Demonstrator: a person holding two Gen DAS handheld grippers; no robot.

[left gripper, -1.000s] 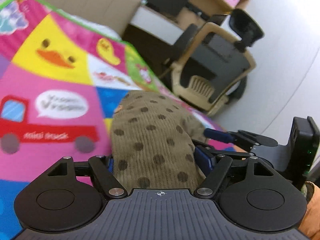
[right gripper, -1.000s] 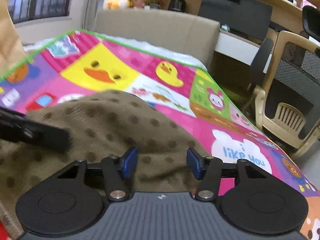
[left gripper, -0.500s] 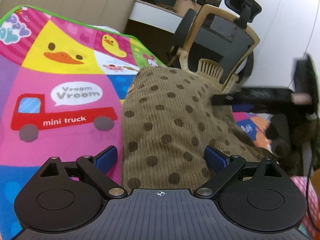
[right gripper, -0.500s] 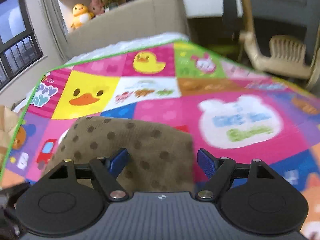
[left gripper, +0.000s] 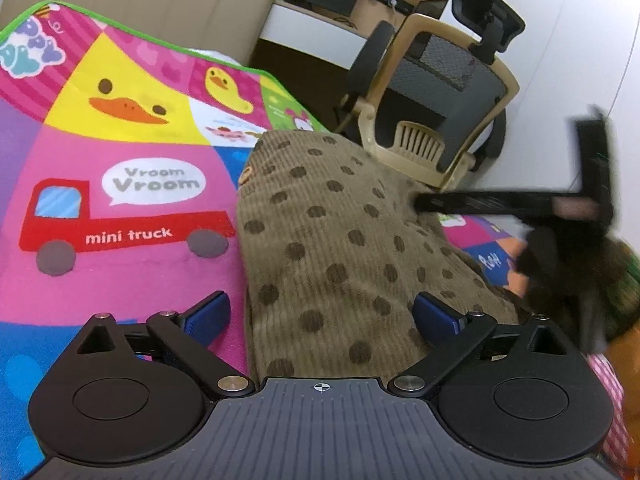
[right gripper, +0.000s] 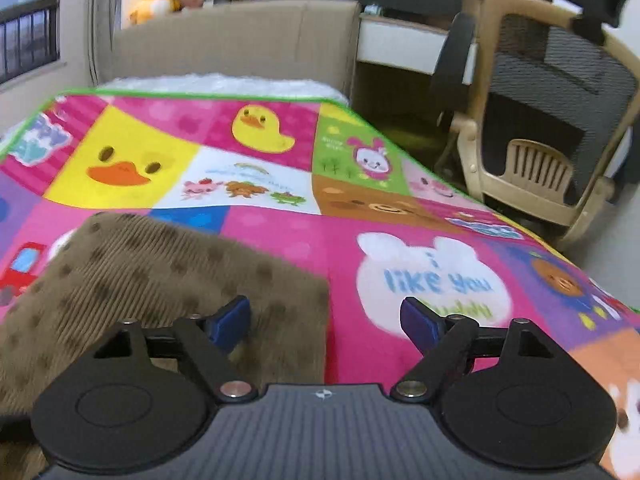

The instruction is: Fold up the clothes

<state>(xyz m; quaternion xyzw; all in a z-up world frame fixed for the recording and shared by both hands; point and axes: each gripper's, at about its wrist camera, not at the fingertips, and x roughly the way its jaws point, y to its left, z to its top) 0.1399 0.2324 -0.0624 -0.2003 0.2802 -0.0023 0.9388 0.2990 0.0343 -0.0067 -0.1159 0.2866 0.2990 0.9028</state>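
Nearest in the left wrist view, the left gripper (left gripper: 322, 314) has its two blue fingers spread wide, one on each side of the brown dotted garment (left gripper: 340, 248), and it holds nothing; the cloth passes between the fingers without being pinched; in the right wrist view the right gripper (right gripper: 325, 320) is also wide open and empty, its left finger over the edge of the garment (right gripper: 160, 272), its right finger over the bare mat; the garment is of ribbed corduroy with dark dots, and it lies on the colourful play mat (left gripper: 120, 208), beside the red "mini truck" picture; its right edge in the right wrist view is straight, near the white "i like you" patch; further along the garment in the left wrist view, the right gripper (left gripper: 520, 204) appears blurred, close to the far right side of the cloth, whether touching I cannot tell; behind the mat stands a beige headboard (right gripper: 240, 40), and to the right an office chair (left gripper: 440, 92).
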